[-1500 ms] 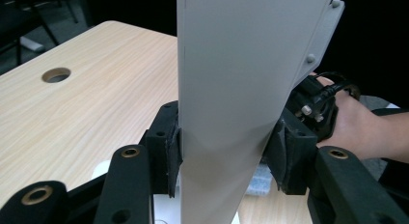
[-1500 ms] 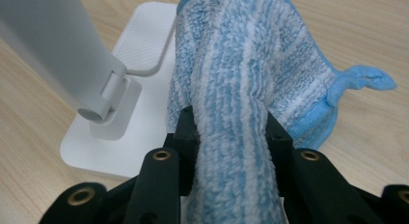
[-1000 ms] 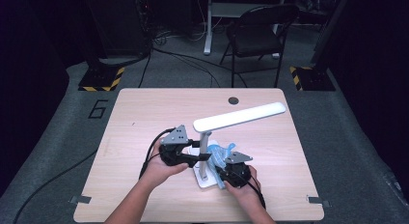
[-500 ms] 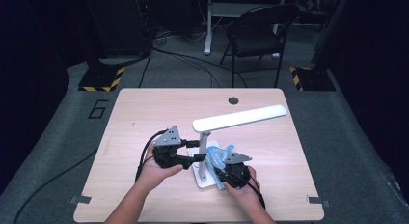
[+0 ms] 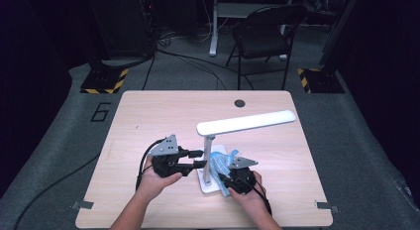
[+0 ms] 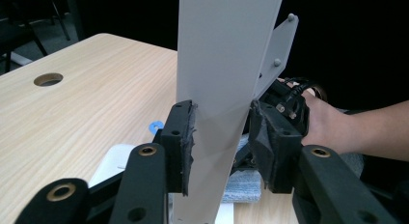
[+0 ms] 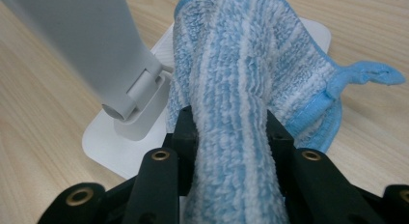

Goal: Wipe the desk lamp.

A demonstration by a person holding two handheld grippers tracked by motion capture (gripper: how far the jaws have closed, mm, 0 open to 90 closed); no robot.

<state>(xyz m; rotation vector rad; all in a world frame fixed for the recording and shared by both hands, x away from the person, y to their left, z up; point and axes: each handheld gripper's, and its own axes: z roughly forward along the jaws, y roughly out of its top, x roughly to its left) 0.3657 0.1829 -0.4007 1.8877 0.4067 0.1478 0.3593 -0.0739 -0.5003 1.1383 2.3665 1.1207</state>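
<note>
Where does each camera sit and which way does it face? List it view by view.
High view: above the person's side, looking down on the table; forearms, both hand-held grippers.
Left gripper view: on the left hand-held gripper, facing the lamp post.
Right gripper view: on the right hand-held gripper, clamping the blue cloth.
Shared: the lamp post.

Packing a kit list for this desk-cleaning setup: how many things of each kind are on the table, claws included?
Desk lamp: 1
Blue striped cloth: 1
Handheld claws: 2, the left claw and the right claw
Total: 4
</note>
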